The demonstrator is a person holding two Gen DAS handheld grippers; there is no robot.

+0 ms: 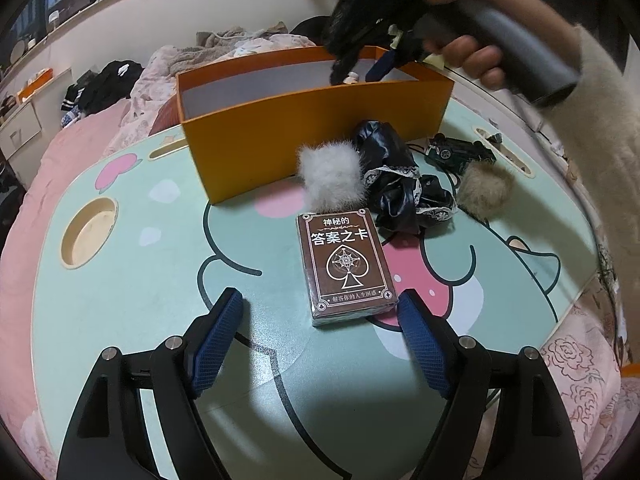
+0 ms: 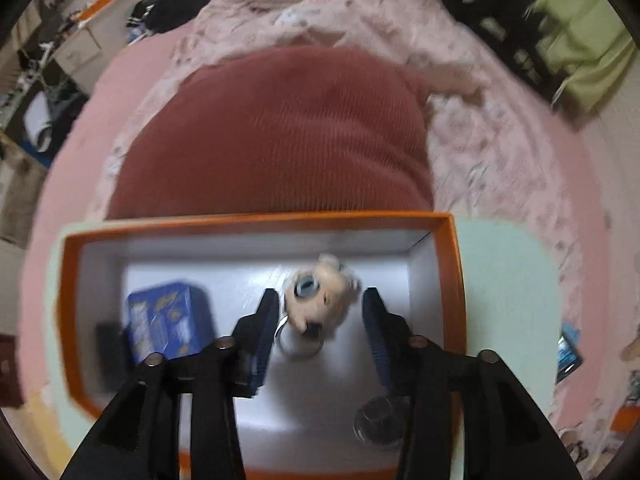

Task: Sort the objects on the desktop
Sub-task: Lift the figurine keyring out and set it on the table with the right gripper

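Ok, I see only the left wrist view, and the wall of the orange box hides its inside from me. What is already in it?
Observer: A blue carton lies near the left end of the orange box.
Operator: Is anything else inside?
Observer: A small doll-head keychain sits under the right gripper.
Operator: Is it still gripped?
Observer: It looks released; the fingers stand wider than the keychain.
Operator: Is that all?
Observer: No, there is also a clear round thing near the front wall, too blurred to name.

Camera placement, two wrist views.
Left: low, oblique, near the orange box [image 1: 304, 128]'s outer front wall. Right: close above it, facing steeply down inside; box [image 2: 256, 220] shared.
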